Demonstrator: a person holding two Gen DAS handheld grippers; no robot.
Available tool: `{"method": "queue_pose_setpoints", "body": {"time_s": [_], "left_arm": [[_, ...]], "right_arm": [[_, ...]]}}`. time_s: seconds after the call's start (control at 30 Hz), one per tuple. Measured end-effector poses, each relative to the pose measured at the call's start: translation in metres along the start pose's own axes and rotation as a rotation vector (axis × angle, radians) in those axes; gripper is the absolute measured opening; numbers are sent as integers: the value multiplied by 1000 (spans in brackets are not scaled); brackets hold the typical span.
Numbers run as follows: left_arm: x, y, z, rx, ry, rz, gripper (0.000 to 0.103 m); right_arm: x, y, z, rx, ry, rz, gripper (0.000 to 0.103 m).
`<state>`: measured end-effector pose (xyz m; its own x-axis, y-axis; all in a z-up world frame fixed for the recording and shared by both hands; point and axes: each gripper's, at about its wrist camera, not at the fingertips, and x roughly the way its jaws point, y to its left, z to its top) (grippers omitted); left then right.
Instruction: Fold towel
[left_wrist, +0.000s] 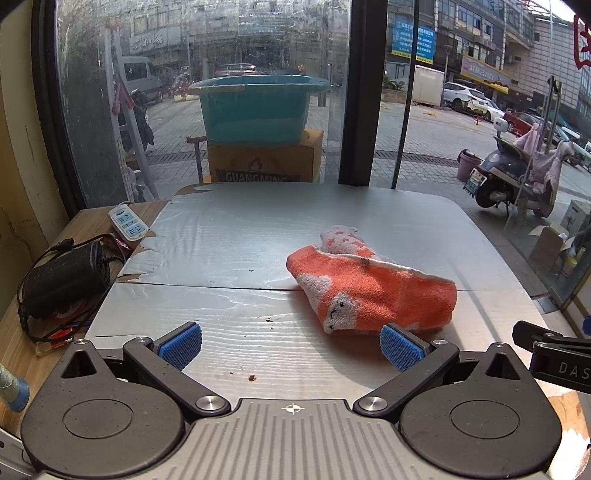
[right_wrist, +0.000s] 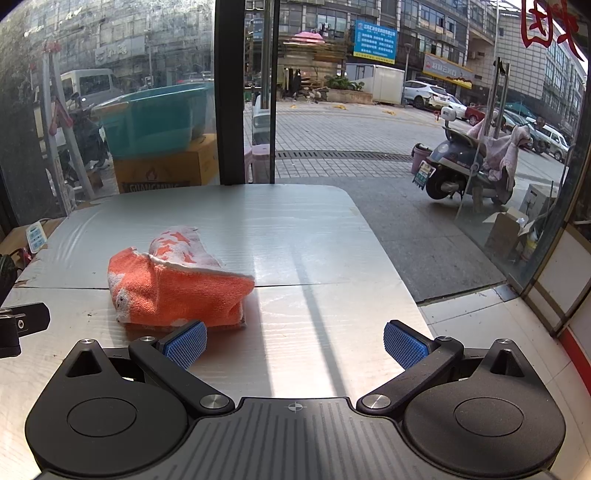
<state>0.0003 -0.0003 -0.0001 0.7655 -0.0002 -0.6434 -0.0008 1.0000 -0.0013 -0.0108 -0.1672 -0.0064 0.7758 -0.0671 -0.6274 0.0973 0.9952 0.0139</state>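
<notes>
Item: towel (left_wrist: 373, 291) — orange terry with white patches, one piece, lying in a loose crumpled heap on the grey desk (left_wrist: 240, 236). It sits right of the desk's middle, across the seam that runs side to side, nearer the near edge than the far one. A paler, star-printed part pokes out behind toward the far edge. No neat fold shows; edges and corners are bunched under.

Item: left gripper (left_wrist: 291, 349) — my jaws stand wide, nothing between them, low over the near edge; the right-hand pad is just beside the heap's near side, whether touching I cannot tell.

Item: right gripper (right_wrist: 295, 349) — jaws wide and empty too; the towel lies ahead and to its left, by the left-hand pad.

Step in hand, as I judge it: the start — approach before any grasp. Next move calls for finding two corners of the heap, pinching one with each tool, and spreading the cloth flat on the desk before folding.
</notes>
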Motion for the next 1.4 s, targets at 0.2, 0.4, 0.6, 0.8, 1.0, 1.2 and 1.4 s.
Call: {"method": "queue_pose_setpoints", "body": {"time_s": [0.2,0.4,0.6,0.8,1.0,1.2,1.4], "left_arm": [[1,-1,0,-2,8,0,103],[1,0,0,-4,13,1,103],[2,1,0,-4,14,-2,103],[1,2,0,-15,18,-5,103],[4,4,0,-23,27,-8,103],[4,3,1,-20,26,-7,103],[4,4,1,-16,24,-7,103]], "right_arm": [[2,1,2,-4,8,-8,103],[5,2,2,0,4,1,103],[3,4,2,-6,-2,2,103],[6,7,2,-9,-5,6,103],[6,8,1,-7,-6,10,103],[8,10,2,-4,-6,10,103],[4,7,-2,0,-7,12,103]]}}
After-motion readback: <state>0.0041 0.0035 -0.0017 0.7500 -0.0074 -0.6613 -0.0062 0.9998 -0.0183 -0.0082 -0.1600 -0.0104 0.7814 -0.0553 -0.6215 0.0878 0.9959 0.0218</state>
